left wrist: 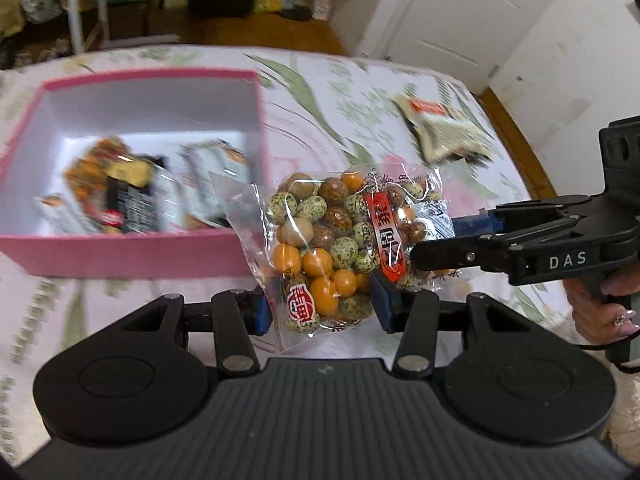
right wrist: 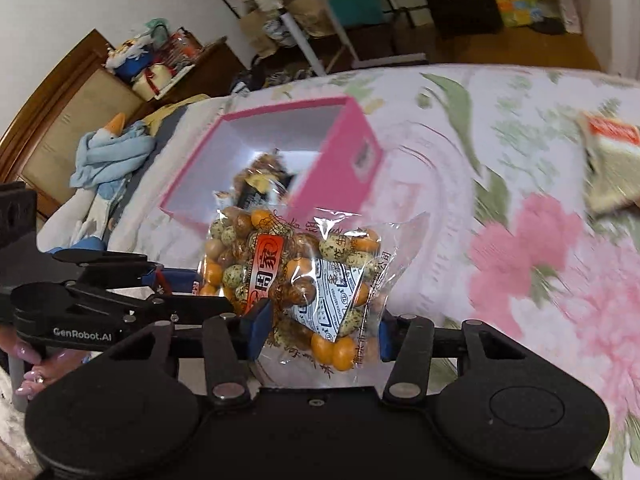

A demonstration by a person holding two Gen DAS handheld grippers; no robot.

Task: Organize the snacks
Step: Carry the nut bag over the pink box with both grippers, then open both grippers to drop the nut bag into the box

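Two grippers on one snack bag, held above the bed beside the pink box.

Clear bag of coated nuts (left wrist: 328, 248) is pinched by left gripper (left wrist: 320, 308) and right gripper (right wrist: 320, 338), fingers part-closed on it from both sides. Pink box (left wrist: 132, 252) already holds several packets; one flat packet (left wrist: 444, 128) is left on the floral bedspread (right wrist: 520, 248) (task judged partly done). Plush goose (right wrist: 108, 152) and bedside clutter are seen only in the right wrist view; a white door only in the left.
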